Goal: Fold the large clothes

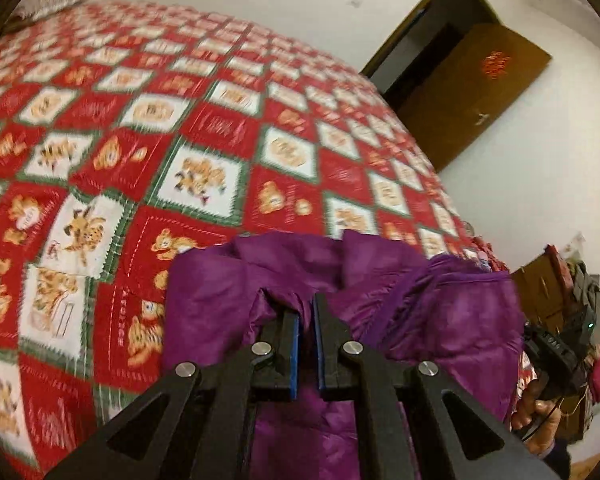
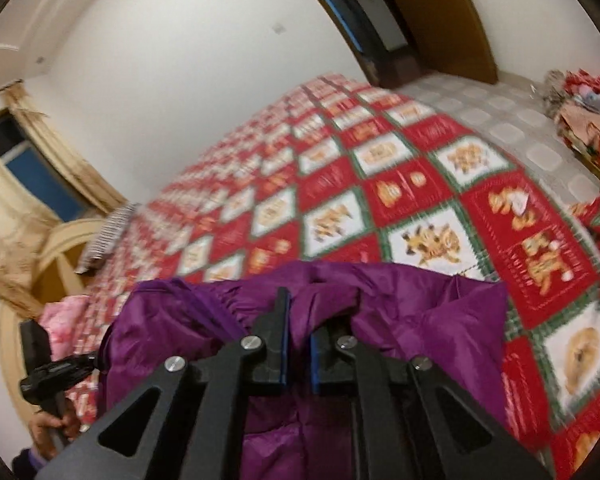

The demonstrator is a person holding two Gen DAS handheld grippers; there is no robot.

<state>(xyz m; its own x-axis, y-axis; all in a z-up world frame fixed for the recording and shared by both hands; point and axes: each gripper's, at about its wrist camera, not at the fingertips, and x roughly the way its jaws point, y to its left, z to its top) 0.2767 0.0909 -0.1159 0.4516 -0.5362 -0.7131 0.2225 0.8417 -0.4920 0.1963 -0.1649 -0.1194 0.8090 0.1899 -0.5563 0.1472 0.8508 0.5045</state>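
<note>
A purple padded jacket (image 1: 440, 312) hangs bunched between both grippers, above the near part of the bed. My left gripper (image 1: 306, 312) is shut on a fold of the purple jacket, with cloth pinched between its blue pads. My right gripper (image 2: 298, 320) is shut on another fold of the jacket (image 2: 420, 320); the tip of its right finger is hidden under cloth. The right gripper's body shows at the right edge of the left wrist view (image 1: 556, 352), and the left one's at the left edge of the right wrist view (image 2: 48, 376).
The bed carries a red, white and green bear-patterned quilt (image 1: 220, 120), also in the right wrist view (image 2: 380, 184). A pillow (image 2: 104, 236) lies at the headboard end. An open brown door (image 1: 472, 92) stands beyond the bed. Piled clothes (image 1: 584, 292) sit at the right.
</note>
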